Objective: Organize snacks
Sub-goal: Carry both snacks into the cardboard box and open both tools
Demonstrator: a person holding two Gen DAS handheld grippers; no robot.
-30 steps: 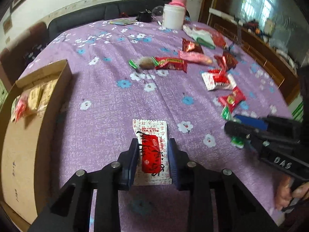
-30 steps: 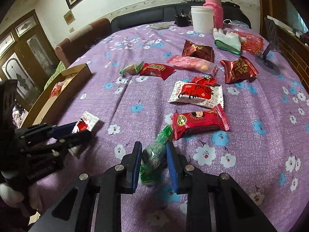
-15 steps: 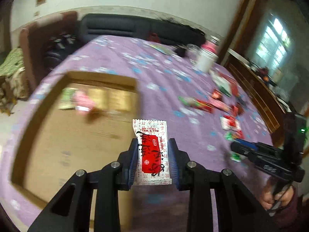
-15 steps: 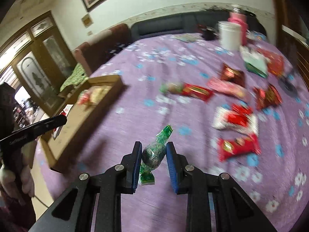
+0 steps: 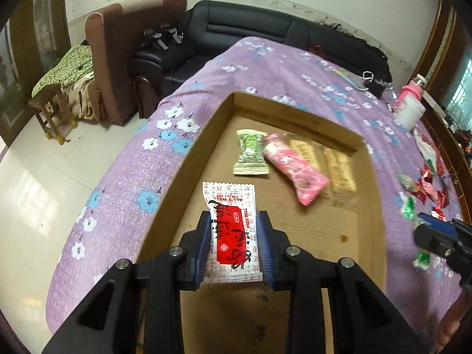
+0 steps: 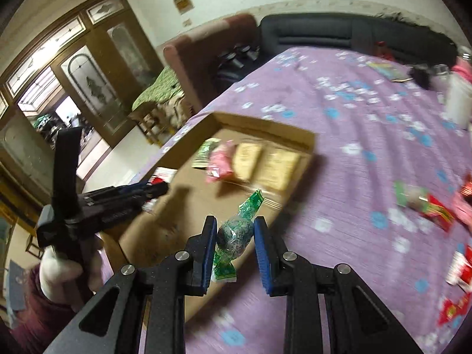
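My left gripper (image 5: 234,233) is shut on a white and red snack packet (image 5: 231,230) and holds it above the shallow cardboard box (image 5: 295,109). Inside the box lie a green packet (image 5: 250,155), a pink packet (image 5: 295,171) and two tan packets (image 5: 339,168). My right gripper (image 6: 234,234) is shut on a green twist-wrapped candy (image 6: 236,233), hovering over the box's near right edge (image 6: 306,153). In the right wrist view the left gripper (image 6: 153,190) shows with its packet over the box's left side. The right gripper (image 5: 427,230) shows at the right edge of the left wrist view.
The box sits on a table under a purple flowered cloth (image 5: 265,70). More red and green snack packets (image 6: 427,203) lie scattered to the right. A white tub and pink bottle (image 5: 411,103) stand at the far end. A brown armchair (image 5: 129,59) and black sofa (image 5: 265,29) lie beyond.
Both grippers have lifted their snacks off the cloth and swung left, from the scattered packets to above the cardboard box. Each still holds its snack.
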